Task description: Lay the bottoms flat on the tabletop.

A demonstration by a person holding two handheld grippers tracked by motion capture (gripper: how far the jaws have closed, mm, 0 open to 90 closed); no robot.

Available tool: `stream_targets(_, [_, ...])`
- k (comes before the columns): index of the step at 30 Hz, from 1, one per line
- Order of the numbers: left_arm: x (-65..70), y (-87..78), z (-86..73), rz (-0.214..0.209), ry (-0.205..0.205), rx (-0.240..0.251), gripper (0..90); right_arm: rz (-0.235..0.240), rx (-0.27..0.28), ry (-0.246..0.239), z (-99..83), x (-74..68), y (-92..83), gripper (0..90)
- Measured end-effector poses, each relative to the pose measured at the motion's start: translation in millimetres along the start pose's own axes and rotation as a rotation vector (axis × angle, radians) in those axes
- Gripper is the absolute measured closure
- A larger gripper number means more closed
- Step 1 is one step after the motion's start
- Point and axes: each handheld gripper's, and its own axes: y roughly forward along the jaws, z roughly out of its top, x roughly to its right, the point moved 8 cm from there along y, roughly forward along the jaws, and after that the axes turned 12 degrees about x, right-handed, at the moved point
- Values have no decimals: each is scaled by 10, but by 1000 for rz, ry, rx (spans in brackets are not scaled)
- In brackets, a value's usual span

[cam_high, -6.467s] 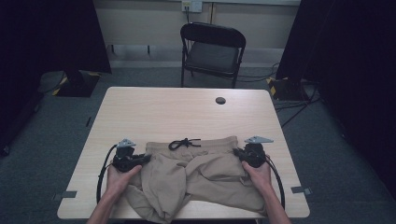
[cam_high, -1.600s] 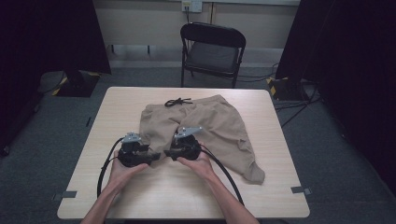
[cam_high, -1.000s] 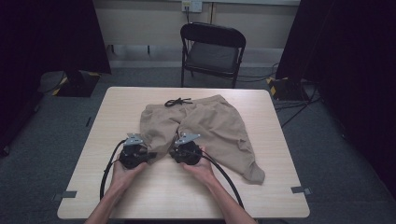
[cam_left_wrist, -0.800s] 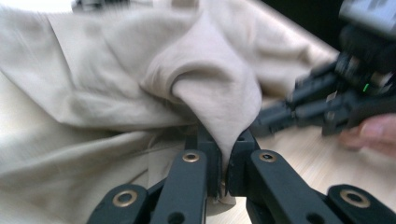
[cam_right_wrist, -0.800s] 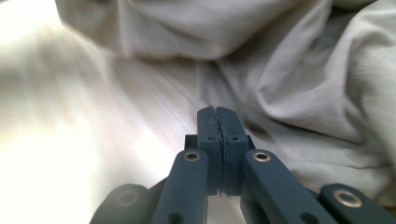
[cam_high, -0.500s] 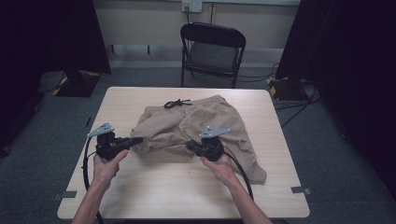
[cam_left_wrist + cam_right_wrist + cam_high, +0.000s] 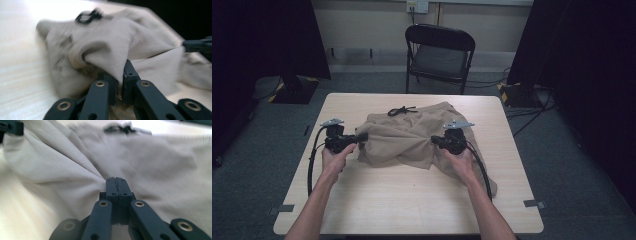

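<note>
High view: a pair of tan shorts (image 7: 412,137) lies bunched on the wooden table (image 7: 412,205), its black drawstring (image 7: 402,110) at the far edge of the cloth, on the side toward the folding chair (image 7: 439,55). The left gripper (image 7: 360,136) is at the near-left edge of the shorts, jaws clamped on a fold of the fabric. The right gripper (image 7: 434,141) is at the near-right part of the shorts, also clamped on the cloth, and the stretch of fabric between the two tools is drawn into a taut ridge. One trouser leg trails from the shorts toward the near-right corner of the table, passing under the right forearm.

Left gripper view: the left gripper (image 7: 121,86) has its jaws pressed together with a peak of the shorts (image 7: 107,50) pinched between them; the drawstring (image 7: 87,17) lies beyond, at the far side of the shorts, and the other tool's tip shows at the right edge.

Right gripper view: the right gripper (image 7: 116,185) has its jaws fully together on a gather of the shorts (image 7: 150,157), creases fanning out from the pinch, with the drawstring (image 7: 120,128) at the far side of the cloth
</note>
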Motion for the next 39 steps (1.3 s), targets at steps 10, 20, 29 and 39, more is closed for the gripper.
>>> stream_targets(10, [-108, 14, -271, 7, -2, -52, 634, -8, -86, 26, -385, 46, 197, 868])
stream_targets(20, [77, -435, -39, 8, 78, 18, 467, 26, 47, -18, -27, -172, -220, 608])
stream_targets(29, [198, -576, -293, -45, 96, 9, 639, 158, -29, -92, -323, -600, -245, 710])
stream_targets(39, [58, -418, -616, 11, 105, -97, 427, 144, -116, -107, -650, -656, -86, 566])
